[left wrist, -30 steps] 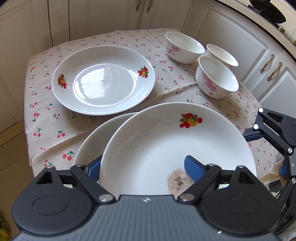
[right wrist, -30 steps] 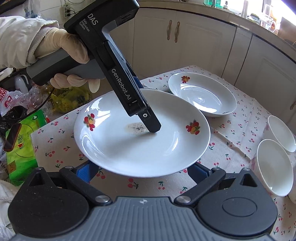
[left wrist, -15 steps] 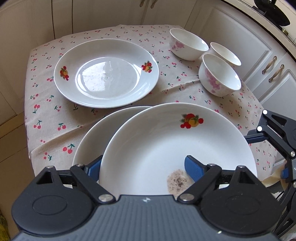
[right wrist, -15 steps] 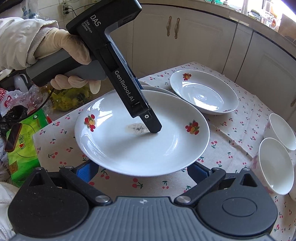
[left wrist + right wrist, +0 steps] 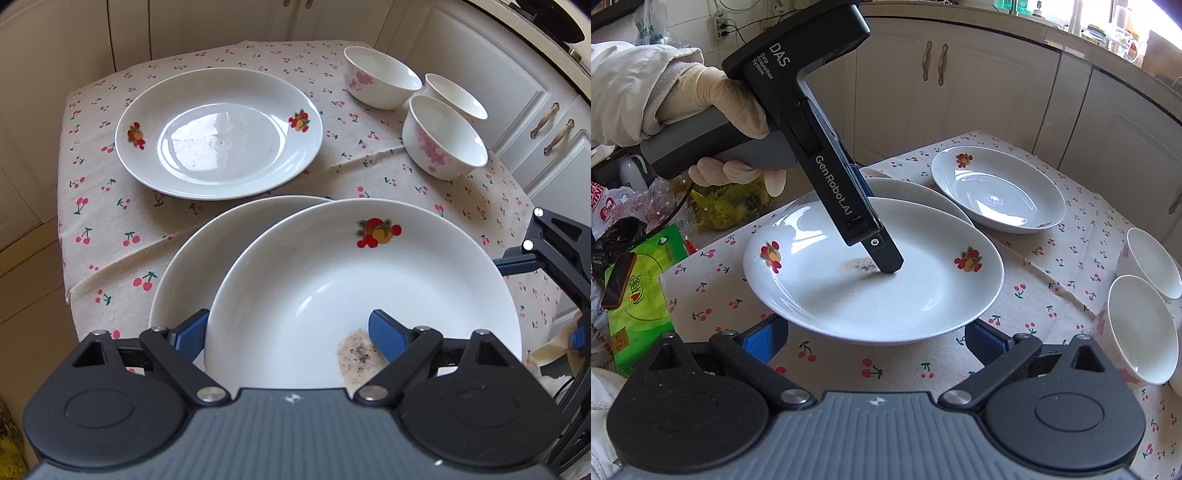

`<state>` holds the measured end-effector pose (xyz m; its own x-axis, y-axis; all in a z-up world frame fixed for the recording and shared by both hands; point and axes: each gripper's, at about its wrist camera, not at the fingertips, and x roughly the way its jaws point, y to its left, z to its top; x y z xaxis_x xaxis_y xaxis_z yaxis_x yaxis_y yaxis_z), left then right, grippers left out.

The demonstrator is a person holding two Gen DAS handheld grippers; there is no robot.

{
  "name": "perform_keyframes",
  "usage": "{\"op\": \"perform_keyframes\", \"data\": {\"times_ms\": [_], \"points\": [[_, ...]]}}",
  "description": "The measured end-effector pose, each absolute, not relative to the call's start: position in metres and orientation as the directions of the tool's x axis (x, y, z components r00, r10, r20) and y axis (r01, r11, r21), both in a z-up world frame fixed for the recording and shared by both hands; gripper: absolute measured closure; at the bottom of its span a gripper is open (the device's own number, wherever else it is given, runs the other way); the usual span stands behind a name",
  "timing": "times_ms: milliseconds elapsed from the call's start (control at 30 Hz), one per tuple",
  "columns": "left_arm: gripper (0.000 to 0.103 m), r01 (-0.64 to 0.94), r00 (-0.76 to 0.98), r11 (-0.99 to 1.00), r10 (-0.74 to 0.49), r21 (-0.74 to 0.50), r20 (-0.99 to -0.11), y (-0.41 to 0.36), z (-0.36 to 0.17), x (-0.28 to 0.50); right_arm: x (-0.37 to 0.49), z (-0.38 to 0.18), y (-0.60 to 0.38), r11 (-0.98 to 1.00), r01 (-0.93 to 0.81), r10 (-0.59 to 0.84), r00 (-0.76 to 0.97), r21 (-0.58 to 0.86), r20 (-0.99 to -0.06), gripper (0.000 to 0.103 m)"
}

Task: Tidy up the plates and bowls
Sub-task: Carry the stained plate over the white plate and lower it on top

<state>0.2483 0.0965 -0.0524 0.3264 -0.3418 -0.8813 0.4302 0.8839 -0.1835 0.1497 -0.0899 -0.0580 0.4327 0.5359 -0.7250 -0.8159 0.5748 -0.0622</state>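
Note:
My left gripper (image 5: 288, 332) is shut on a white fruit-print plate (image 5: 332, 280). One blue finger (image 5: 388, 332) presses inside the plate beside a speckled smudge (image 5: 356, 350), and the other sits outside the rim. The held plate (image 5: 886, 302) is tilted over a second white plate (image 5: 207, 258). A third plate (image 5: 221, 133) lies further back on the cherry cloth. Three white bowls (image 5: 443, 136) cluster at the back right. My right gripper (image 5: 877, 339) is open just short of the held plate's near rim, touching nothing. In the left wrist view the right gripper (image 5: 543, 295) is at the plate's right edge.
The small table (image 5: 92, 221) drops off at the left and near edges. White cabinets (image 5: 997, 92) surround it. A green packet (image 5: 639, 302) and plastic bags lie on the left in the right wrist view. A gloved hand (image 5: 713, 99) holds the left gripper's handle.
The left gripper has tipped slightly with the plate in it, so a little more of the plate beneath shows behind it. The right gripper has stayed put and open.

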Motion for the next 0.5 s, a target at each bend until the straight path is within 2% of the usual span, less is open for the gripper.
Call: {"op": "perform_keyframes", "data": {"times_ms": [500], "points": [[0.013, 0.439, 0.363, 0.888, -0.314, -0.136, -0.877, 0.0985, -0.0468, 0.2495, 0.1499, -0.0607, -0.0864, 0.588, -0.807, 0.532, 0.442, -0.061, -0.723, 0.0]]}}
